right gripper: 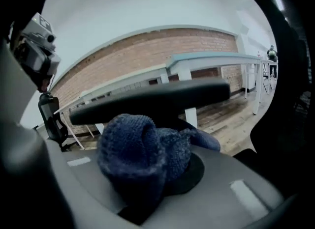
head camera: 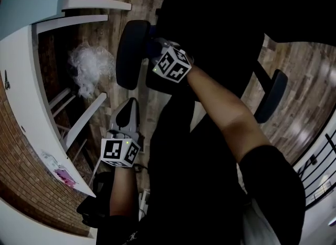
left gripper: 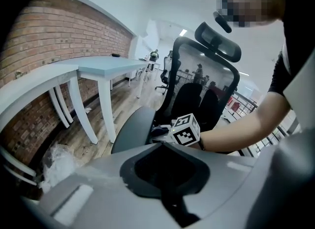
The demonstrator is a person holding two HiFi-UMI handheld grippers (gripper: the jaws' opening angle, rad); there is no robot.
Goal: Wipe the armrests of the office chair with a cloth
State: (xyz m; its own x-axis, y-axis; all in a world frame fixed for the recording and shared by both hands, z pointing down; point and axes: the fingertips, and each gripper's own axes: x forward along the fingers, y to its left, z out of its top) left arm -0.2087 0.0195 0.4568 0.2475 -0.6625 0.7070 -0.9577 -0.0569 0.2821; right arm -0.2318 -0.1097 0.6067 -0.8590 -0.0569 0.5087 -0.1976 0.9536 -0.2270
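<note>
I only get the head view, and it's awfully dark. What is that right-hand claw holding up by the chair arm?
Observer: In its own view, the right gripper is shut on a bunched blue knitted cloth.
Operator: Is it near the armrest?
Observer: The dark armrest pad runs just behind the cloth; whether they touch, I cannot tell.
Operator: And the other claw?
Observer: The left gripper has its jaws together, nothing between them.
</note>
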